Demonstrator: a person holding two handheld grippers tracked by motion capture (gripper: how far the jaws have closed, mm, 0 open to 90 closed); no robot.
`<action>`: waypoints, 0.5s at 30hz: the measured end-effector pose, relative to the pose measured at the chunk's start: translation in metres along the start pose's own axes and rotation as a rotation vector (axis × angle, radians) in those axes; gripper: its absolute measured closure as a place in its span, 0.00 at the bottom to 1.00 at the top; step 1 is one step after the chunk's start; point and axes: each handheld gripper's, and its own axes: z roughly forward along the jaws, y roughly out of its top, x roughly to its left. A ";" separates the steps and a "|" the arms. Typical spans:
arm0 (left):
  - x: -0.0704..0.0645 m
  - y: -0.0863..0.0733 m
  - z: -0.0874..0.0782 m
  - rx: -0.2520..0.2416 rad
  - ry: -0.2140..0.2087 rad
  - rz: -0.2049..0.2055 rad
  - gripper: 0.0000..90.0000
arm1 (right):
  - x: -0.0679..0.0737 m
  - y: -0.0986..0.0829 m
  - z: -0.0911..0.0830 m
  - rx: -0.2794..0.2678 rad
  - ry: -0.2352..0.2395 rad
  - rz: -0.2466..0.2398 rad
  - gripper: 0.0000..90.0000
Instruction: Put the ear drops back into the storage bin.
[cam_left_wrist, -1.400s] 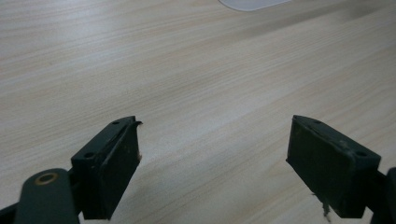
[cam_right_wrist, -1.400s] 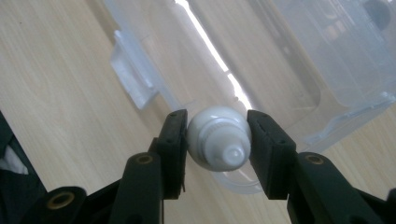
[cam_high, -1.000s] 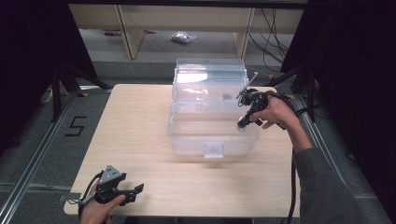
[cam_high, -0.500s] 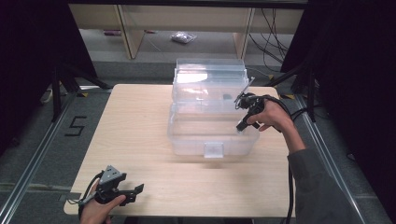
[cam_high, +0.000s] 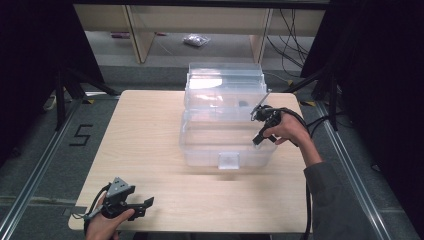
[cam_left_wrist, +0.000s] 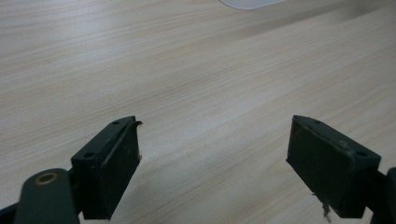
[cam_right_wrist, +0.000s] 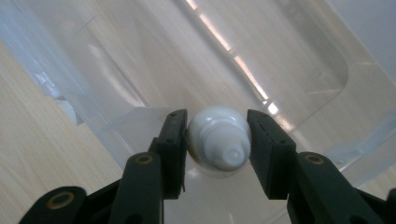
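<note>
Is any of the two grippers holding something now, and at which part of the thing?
The right gripper holds a small white bottle, clamped across its rounded shoulder just behind the nozzle, above the clear plastic box. The left gripper is open and holds nothing.

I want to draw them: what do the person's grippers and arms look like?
Both grippers are black with two blocky jaws. The left gripper carries a grey three-cornered plate on top; a black cable trails from the right gripper. The right arm wears a grey sleeve.
</note>
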 end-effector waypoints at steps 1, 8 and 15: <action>-0.002 0.000 0.001 -0.010 0.000 -0.025 0.18 | -0.001 0.000 0.002 -0.004 -0.005 -0.010 0.67; -0.001 0.000 0.000 0.002 -0.003 -0.013 0.18 | -0.002 -0.002 0.011 0.002 0.019 0.035 0.67; -0.002 0.000 0.001 -0.008 -0.004 -0.020 0.18 | -0.002 -0.004 0.017 0.006 0.022 0.045 0.67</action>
